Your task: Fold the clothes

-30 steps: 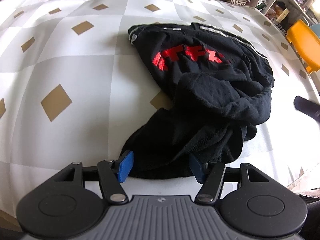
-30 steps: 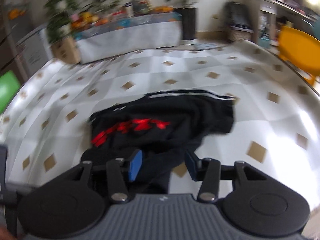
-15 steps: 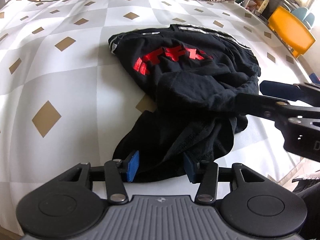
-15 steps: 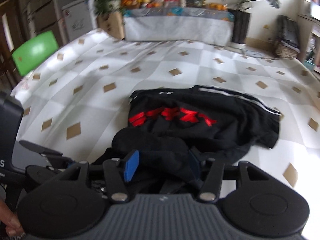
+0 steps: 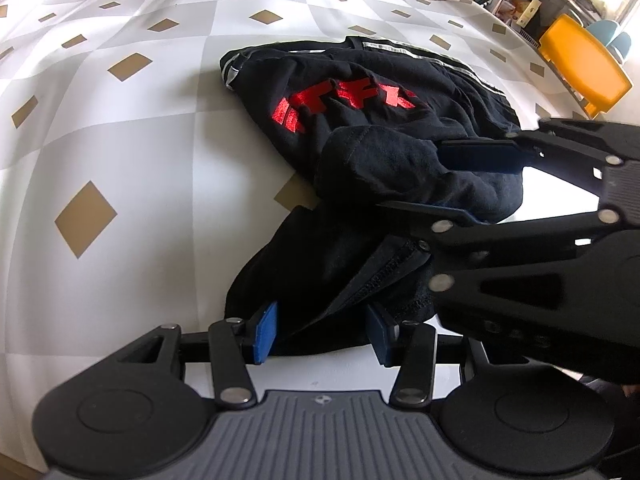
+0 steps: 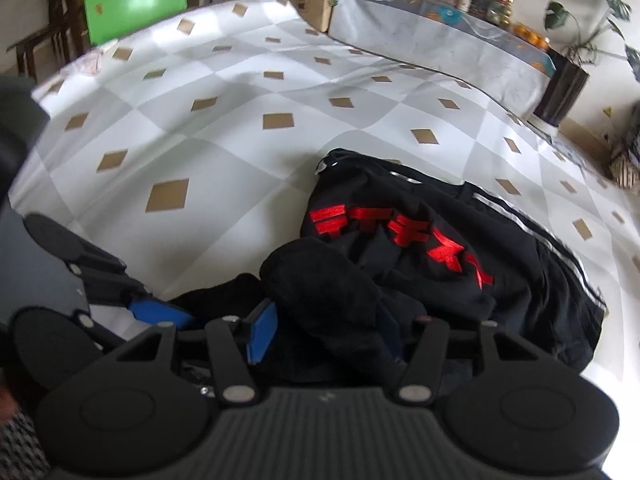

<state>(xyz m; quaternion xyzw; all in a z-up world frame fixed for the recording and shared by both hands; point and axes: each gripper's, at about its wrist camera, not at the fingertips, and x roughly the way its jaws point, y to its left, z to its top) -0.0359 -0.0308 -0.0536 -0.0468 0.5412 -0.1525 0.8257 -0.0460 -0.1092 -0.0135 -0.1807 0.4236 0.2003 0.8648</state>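
Since a second ago the right gripper [image 5: 456,184] has swung in from the right edge of the left view, where only a dark tip showed, and now reaches across the shirt [image 5: 372,152]; its own view has turned sharp after the blur. Its jaws stand half wide with a soft rolled bulge of shirt between the blue pads, but whether the pads press it I cannot tell. The left gripper [image 5: 324,332] has kept its place at the near hem while its jaws drew in; they now stand half wide with the stitched hem between the pads, and I cannot tell whether they pinch it. The shirt lies crumpled on the cloth [image 5: 120,152], near and right of centre: matte black knit, glossy red blocky lettering [image 5: 344,104] on the far part, and a shiny silver stripe [image 5: 424,58] along the far edge. The cloth is smooth, white and grey checks with tan diamonds, gently rippled. Both grippers are black plastic with ribbed grey bodies. An orange chair [image 5: 580,68] stands far right.
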